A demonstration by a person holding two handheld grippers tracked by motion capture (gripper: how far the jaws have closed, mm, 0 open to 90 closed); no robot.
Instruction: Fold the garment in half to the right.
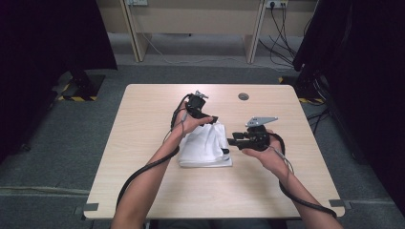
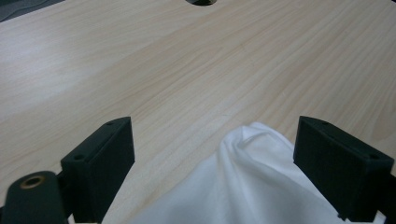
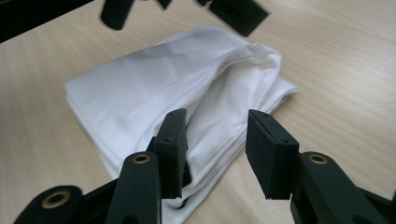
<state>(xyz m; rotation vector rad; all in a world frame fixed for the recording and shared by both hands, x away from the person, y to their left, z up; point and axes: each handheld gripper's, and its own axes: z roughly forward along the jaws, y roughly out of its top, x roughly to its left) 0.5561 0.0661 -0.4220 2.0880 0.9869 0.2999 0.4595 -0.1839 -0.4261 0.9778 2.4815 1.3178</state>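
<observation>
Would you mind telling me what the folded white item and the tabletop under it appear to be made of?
The white cloth looks like thin woven fabric, matte, with soft creases and stacked folded layers. The table shows pale wood grain with a smooth, faintly shiny surface, probably laminate or veneer; which one I can't tell.

cloth (image 1: 204,145): plain white, no pattern, near the worktop's middle
worktop (image 1: 143,114): pale beige wood grain, fine streaks
left tool (image 1: 208,119): black, with a grey plate on top
right tool (image 1: 234,141): black, brass-coloured rivets, grey plate
cable hole (image 1: 243,96): dark grey disc near the far edge
floor (image 1: 57,143): grey carpet
</observation>
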